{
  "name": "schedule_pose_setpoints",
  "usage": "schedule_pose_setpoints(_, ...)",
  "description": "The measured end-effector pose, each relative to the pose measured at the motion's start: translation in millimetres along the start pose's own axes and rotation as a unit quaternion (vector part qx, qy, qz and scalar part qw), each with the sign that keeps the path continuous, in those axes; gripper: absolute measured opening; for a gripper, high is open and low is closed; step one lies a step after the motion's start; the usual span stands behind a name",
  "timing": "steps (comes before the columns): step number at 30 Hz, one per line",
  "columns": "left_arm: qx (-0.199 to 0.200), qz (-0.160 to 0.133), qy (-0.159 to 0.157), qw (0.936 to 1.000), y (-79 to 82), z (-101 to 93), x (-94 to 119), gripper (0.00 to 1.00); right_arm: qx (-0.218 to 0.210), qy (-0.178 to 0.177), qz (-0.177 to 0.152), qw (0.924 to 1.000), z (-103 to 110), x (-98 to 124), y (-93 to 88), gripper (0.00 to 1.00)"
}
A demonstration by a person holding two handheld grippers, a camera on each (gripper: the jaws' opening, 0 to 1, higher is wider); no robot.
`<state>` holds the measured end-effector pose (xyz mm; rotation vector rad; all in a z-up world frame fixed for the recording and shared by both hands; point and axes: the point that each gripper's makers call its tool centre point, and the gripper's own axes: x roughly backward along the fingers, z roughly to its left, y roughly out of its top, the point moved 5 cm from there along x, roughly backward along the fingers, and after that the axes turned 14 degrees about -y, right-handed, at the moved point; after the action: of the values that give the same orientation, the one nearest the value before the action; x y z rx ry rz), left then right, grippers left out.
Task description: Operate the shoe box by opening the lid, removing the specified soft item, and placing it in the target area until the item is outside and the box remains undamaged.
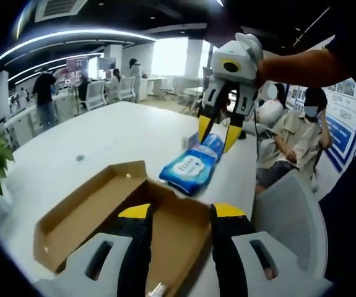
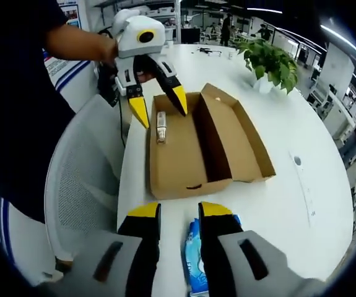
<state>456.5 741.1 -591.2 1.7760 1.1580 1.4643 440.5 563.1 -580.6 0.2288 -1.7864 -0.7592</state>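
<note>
The brown cardboard shoe box [image 1: 91, 216] [image 2: 227, 142] lies open and flat on the white table [image 1: 103, 136]. A small pale item [image 2: 161, 127] lies inside it. A blue soft tissue pack [image 1: 193, 164] [image 2: 195, 263] rests on the table just past the box's end wall. My right gripper [image 1: 215, 143] [image 2: 181, 210] comes down on the pack's far end with its jaws drawn close on it. My left gripper [image 1: 181, 211] [image 2: 159, 108] hovers over the box's other end, open and holding nothing.
A white mesh chair [image 2: 85, 179] [image 1: 295, 229] stands against the table edge beside the box. A potted plant [image 2: 270, 59] sits on the table beyond the box. People sit past the table's end [image 1: 295, 136].
</note>
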Motion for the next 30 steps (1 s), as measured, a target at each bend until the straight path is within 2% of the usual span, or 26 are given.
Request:
schedule_pose_setpoints(13,0.008,0.011,0.020,0.9997,-20.0,15.6,34,0.36,-0.007,0.001,-0.021,0.9998,15,-26,28.3,0.21)
schedule_pose_setpoints(19,0.027,0.025,0.033,0.9987,-38.8,26.5,49,0.36,-0.010,0.000,-0.027,0.9996,24,-42,39.2,0.21)
schedule_pose_setpoints(26,0.038,0.056,0.036,0.9971,-56.2,35.6,59,0.36,-0.004,0.009,-0.033,0.9994,32,-59,51.6,0.21)
schedule_pose_setpoints(29,0.049,0.073,0.030,0.9957,-63.3,40.6,62,0.37,-0.003,0.015,-0.035,0.9993,32,-67,57.3,0.20)
schedule_pose_setpoints(30,0.052,0.087,0.022,0.9946,-67.9,41.7,62,0.37,-0.003,0.017,-0.035,0.9992,32,-70,58.5,0.20)
